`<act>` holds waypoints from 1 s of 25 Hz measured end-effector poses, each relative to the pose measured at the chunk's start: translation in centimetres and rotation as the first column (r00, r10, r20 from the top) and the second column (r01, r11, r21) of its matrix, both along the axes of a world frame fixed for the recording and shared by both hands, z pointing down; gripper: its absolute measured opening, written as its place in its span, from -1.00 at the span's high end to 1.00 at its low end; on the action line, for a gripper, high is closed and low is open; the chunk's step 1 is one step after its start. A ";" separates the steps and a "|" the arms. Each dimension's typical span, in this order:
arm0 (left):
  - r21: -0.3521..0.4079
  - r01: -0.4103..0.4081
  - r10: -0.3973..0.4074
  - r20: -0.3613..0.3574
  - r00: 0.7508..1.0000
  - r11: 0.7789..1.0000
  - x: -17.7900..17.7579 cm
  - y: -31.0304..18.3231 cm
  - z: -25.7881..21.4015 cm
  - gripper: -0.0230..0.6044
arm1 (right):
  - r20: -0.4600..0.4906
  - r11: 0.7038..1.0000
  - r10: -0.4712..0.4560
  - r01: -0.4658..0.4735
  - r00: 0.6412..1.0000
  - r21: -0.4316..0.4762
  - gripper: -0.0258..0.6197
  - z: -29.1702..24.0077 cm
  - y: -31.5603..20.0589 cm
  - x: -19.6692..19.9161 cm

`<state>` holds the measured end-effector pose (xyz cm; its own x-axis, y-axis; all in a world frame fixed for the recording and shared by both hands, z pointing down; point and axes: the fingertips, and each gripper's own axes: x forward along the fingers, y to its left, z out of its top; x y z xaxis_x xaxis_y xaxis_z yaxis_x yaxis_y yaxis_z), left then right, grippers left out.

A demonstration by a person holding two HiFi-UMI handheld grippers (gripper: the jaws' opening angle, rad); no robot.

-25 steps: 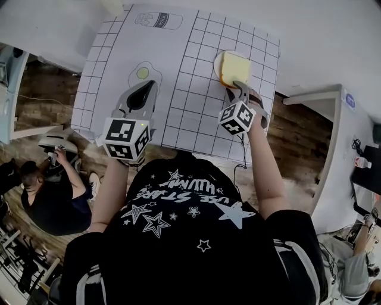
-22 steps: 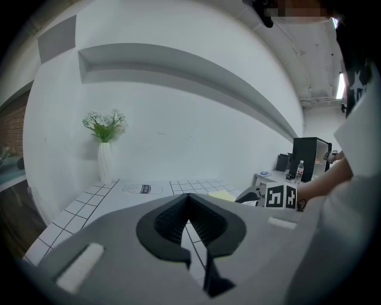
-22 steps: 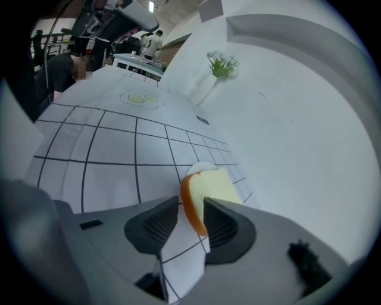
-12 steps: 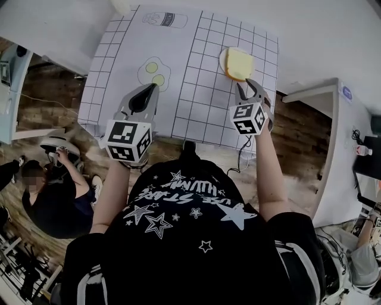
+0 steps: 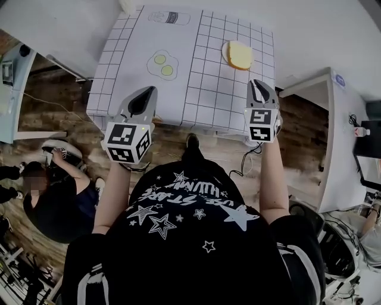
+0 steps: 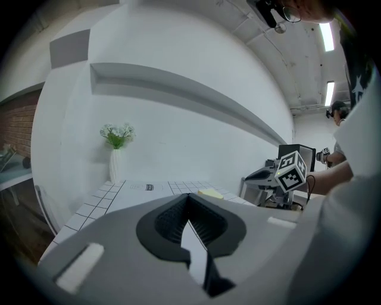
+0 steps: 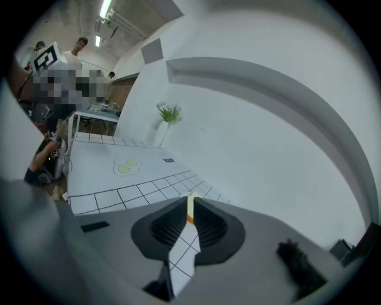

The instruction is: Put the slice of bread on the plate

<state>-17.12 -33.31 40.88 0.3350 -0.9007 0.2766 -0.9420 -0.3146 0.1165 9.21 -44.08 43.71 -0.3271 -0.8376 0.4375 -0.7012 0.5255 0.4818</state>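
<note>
The slice of bread (image 5: 239,55) lies flat on a small round plate (image 5: 225,52) at the far right of the gridded table mat (image 5: 202,89). My right gripper (image 5: 257,83) hangs back from it, over the table's near edge. Its jaws are closing to a thin slit with nothing between them, and the bread (image 7: 190,205) shows far off through that slit. My left gripper (image 5: 150,89) is shut and empty, level with the table's near left edge. In the left gripper view its tips (image 6: 189,199) meet, with the bread (image 6: 209,193) beyond and the right gripper (image 6: 262,177) at the right.
A fried-egg drawing (image 5: 164,64) and a bottle drawing (image 5: 168,18) are printed on the mat. A vase of flowers (image 6: 115,155) stands by the wall at the table's far corner. A white desk (image 5: 333,137) stands to the right, and a person (image 5: 53,196) sits on the floor at left.
The right gripper let go of the bread on the plate, drew back and up, rolled, and narrowed its jaws. The left gripper also pulled back towards the table's near edge.
</note>
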 end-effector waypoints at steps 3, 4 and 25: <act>0.000 -0.006 0.006 -0.012 1.000 1.000 -0.6 1.9 0.0 0.90 | 0.017 1.000 0.004 -0.004 1.000 0.025 0.83 -1.3 2.3 -0.5; 0.001 -0.010 0.010 -0.012 1.000 1.000 -0.7 2.5 0.0 0.90 | 0.024 1.000 0.005 -0.005 1.000 0.027 0.85 -1.6 3.0 -0.7; -0.016 -0.114 0.112 -0.059 0.992 0.993 -2.0 12.6 1.4 0.90 | 0.043 0.999 0.040 -0.041 0.998 0.012 0.88 -2.7 19.4 -2.7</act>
<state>-19.15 -20.67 42.31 0.4503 -0.8509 0.2706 -0.8921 -0.4159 0.1768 6.51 -24.71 40.97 -0.3106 -0.8561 0.4131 -0.7418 0.4900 0.4579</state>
